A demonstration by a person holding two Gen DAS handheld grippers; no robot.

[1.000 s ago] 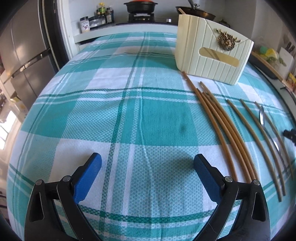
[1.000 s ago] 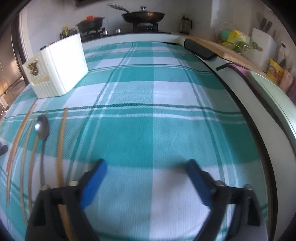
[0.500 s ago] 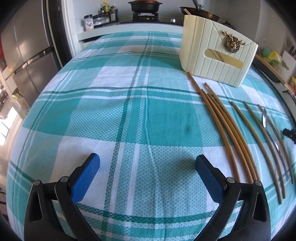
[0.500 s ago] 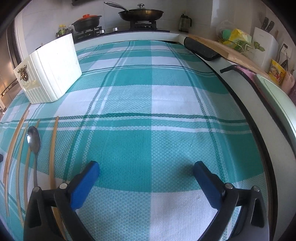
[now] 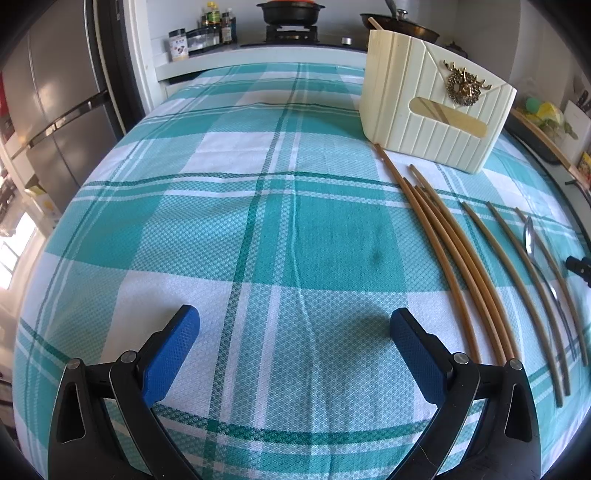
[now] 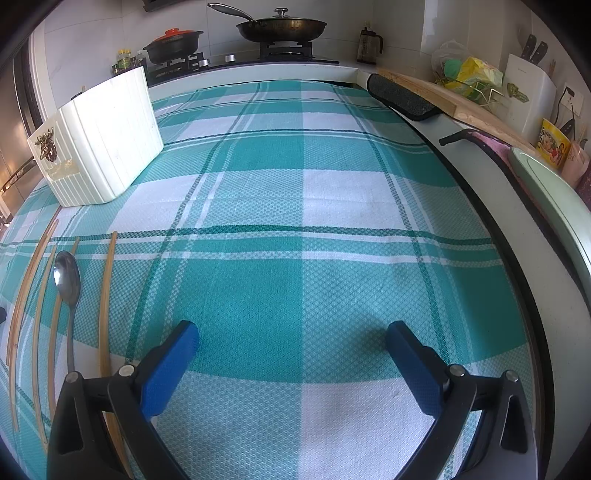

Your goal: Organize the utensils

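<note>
Holder (image 5: pixel 436 110) contents hidden; spoon (image 6: pixel 68 284) handle behind the gripper body.

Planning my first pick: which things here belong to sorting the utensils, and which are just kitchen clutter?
Job:
chopsticks
spoon
cream holder
left tool and right tool, both open and empty

Clutter:
frying pan
red-lidded pot
knife block

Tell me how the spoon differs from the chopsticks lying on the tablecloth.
The spoon is shiny grey metal; the chopsticks are brown, wood-like. The spoon ends in a broad oval bowl; the chopsticks are plain thin rods. There is one spoon but several chopsticks. Both lie flat on the tablecloth, running roughly the same way.
</note>
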